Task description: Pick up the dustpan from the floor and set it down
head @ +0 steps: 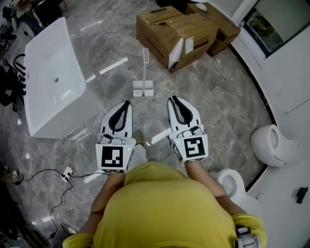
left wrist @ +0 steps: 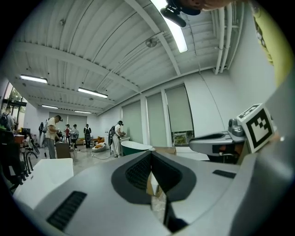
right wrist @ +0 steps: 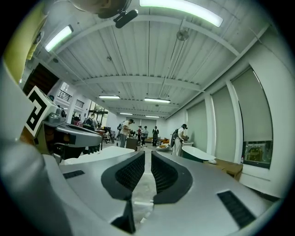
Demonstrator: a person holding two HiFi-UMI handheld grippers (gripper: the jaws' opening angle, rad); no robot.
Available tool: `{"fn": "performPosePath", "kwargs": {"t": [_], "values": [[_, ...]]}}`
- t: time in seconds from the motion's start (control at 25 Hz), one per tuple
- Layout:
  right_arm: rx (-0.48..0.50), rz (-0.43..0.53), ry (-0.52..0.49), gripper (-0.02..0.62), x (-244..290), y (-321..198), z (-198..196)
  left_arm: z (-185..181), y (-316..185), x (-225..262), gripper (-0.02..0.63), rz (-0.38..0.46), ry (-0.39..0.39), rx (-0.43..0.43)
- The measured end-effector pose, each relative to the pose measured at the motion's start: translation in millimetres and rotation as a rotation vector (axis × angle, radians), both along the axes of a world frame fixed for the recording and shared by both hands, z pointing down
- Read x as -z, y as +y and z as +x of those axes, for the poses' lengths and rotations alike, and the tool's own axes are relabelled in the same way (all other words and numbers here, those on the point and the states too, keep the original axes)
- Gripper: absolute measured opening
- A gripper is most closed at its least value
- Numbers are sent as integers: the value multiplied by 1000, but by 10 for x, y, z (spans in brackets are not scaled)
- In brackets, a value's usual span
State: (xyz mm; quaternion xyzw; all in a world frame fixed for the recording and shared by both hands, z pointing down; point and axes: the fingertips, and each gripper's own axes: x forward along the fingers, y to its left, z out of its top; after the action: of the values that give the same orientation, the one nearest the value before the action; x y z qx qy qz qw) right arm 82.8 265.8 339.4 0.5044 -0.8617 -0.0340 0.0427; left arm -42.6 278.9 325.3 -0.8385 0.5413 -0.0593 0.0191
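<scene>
We've got both claws held level, side by side. Left claw is pressed together, nothing in it. Right claw is open just a crack, also empty. The dustpan stands upright on the floor ahead of them, roughly between the two, not touching either. Boxes sit beyond it, and there's a tub off past the left claw.

**Bright, even light; heavy fisheye warp**

Ceiling tube lights flood the room, and the glossy floor mirrors them as white streaks. Shadows are faint. Both gripper views bulge, blacken at the corners and blur close up.
</scene>
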Motion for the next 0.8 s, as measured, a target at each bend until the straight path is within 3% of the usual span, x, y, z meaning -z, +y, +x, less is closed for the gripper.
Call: {"fn": "performPosePath", "kwargs": {"t": [0.4, 0.8], "values": [[-25, -45, -5, 111, -174, -945, -226, -201, -967, -178, 0, -37, -10, -60], [-66, -89, -3, 147, -314, -1425, -398, -267, -1492, -243, 0, -51, -7, -129]]}}
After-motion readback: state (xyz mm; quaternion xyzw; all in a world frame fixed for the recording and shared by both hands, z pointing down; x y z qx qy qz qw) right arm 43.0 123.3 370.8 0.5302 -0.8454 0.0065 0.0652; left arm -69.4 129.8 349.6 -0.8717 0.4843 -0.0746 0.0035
